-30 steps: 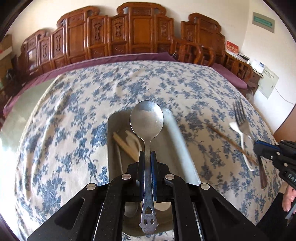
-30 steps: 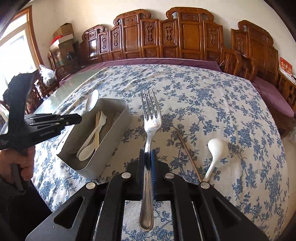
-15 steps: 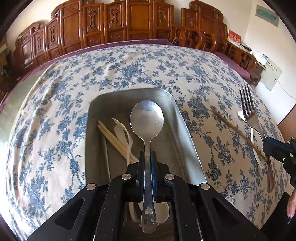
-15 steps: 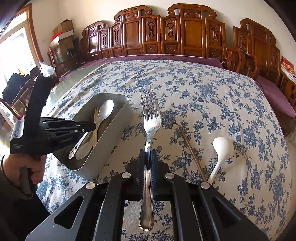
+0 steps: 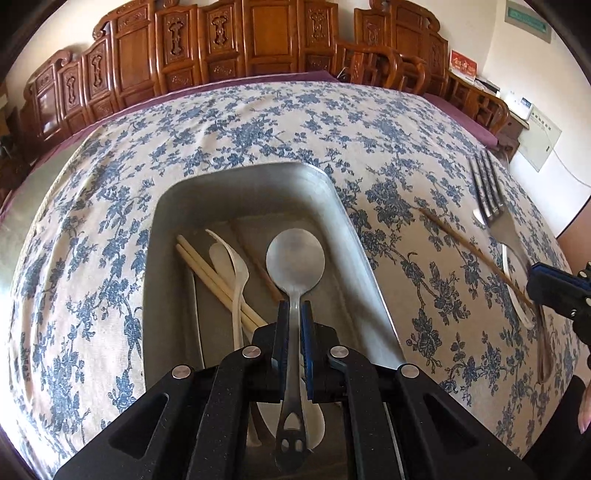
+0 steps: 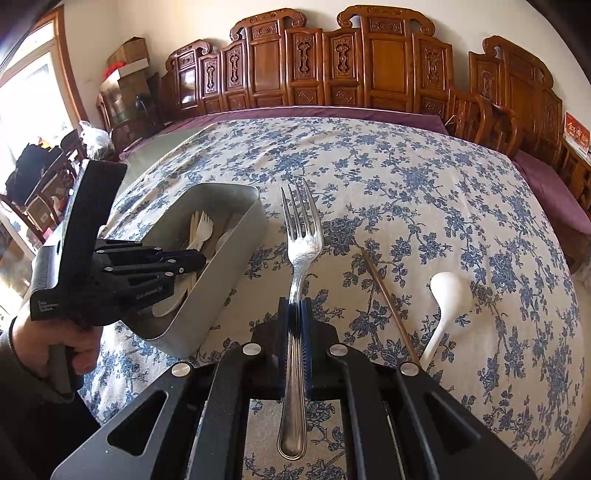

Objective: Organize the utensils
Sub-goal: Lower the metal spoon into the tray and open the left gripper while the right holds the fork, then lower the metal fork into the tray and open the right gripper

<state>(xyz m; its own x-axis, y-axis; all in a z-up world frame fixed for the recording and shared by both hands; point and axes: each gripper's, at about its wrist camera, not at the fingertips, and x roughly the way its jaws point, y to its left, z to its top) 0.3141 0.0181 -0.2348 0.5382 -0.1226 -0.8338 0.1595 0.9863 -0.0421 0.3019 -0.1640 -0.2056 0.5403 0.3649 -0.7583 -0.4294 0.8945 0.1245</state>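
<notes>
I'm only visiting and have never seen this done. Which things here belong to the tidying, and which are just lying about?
In the job:
- metal spoon in left claw
- fork in right claw
- metal tray
- loose chopstick
- white spoon

Just there:
- flowered tablecloth
- carved wooden chairs
- cardboard boxes

Desk [image 6: 424, 177] under cream cloth with blue flower print, purple cover showing at far edge. Behind it, row of carved reddish wooden chair backs [image 6: 369, 66] along off-white wall [image 5: 480, 29]. Bright window [image 6: 26, 92] at left; cardboard boxes [image 6: 129, 62] stacked in corner.
</notes>
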